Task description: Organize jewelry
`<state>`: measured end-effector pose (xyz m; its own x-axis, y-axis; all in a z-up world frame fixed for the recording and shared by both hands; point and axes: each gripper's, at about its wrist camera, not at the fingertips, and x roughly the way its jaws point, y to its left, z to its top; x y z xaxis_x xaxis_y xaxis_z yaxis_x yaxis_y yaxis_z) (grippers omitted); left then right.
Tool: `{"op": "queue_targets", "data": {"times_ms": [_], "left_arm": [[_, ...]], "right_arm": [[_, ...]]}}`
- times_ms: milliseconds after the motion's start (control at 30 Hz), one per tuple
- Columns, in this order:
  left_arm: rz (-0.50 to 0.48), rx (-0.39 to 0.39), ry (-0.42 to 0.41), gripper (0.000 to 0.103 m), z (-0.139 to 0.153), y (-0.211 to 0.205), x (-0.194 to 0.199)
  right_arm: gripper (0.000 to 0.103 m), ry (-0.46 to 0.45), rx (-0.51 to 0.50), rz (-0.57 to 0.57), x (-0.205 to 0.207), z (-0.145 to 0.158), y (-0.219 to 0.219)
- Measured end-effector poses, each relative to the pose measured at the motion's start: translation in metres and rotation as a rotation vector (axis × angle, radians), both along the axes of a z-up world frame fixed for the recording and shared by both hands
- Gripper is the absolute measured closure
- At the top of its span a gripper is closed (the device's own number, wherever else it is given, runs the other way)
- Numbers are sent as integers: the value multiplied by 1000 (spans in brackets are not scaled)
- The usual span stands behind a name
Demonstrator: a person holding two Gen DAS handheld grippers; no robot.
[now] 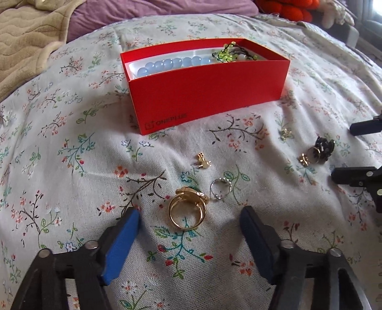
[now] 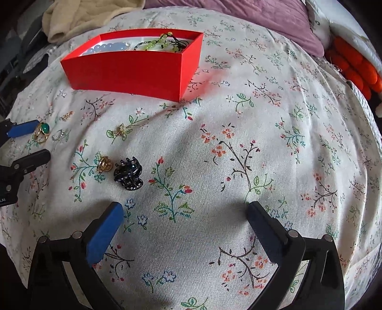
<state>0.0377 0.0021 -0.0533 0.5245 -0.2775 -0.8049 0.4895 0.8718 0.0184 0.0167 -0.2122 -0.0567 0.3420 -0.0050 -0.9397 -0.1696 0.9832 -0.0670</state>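
The left gripper [image 1: 191,214] hangs low over the floral bedsheet [image 1: 71,167] with its blue-padded fingers [image 1: 121,238] spread wide, holding nothing. The gold ring with a green stone [image 1: 187,209] lies on the cloth between the fingertips, touching neither. Just beyond that ring sits a small silver ring [image 1: 220,188], and a little further toward the red box [image 1: 207,88] a tiny gold charm [image 1: 203,161].

The right gripper [image 2: 186,212] is likewise spread and empty, above bare sheet well short of the red box [image 2: 133,64]. Nearer the box than its left fingertip lies a black hair claw [image 2: 129,175], with a gold ring [image 2: 104,164] just beside it; a pale gold piece [image 2: 121,131] rests closer still to the box.

The box stands open on the sheet, ONEPLUS printed on its side. Inside it are pale blue beads [image 1: 172,64] and a green beaded strand [image 1: 226,56].

Behind the box, the bed carries a purple pillow [image 1: 155,16] and a beige quilted blanket [image 1: 26,43]; something orange and knitted [image 2: 353,69] lies off to the box's right, at the bed's edge.
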Motion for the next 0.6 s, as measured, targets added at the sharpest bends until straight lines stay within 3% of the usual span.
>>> {"op": "queue_targets", "data": {"times_ms": [67, 367, 600], "left_arm": [[6, -2, -1, 50, 1, 0, 0], [24, -4, -3, 77, 4, 1, 2], [30, -1, -5, 77, 8, 1, 2]], "right_arm": [[0, 8, -4, -3, 1, 0, 0], [0, 3, -19, 8, 0, 0, 2], [0, -1, -24, 18, -1, 1, 4]]}}
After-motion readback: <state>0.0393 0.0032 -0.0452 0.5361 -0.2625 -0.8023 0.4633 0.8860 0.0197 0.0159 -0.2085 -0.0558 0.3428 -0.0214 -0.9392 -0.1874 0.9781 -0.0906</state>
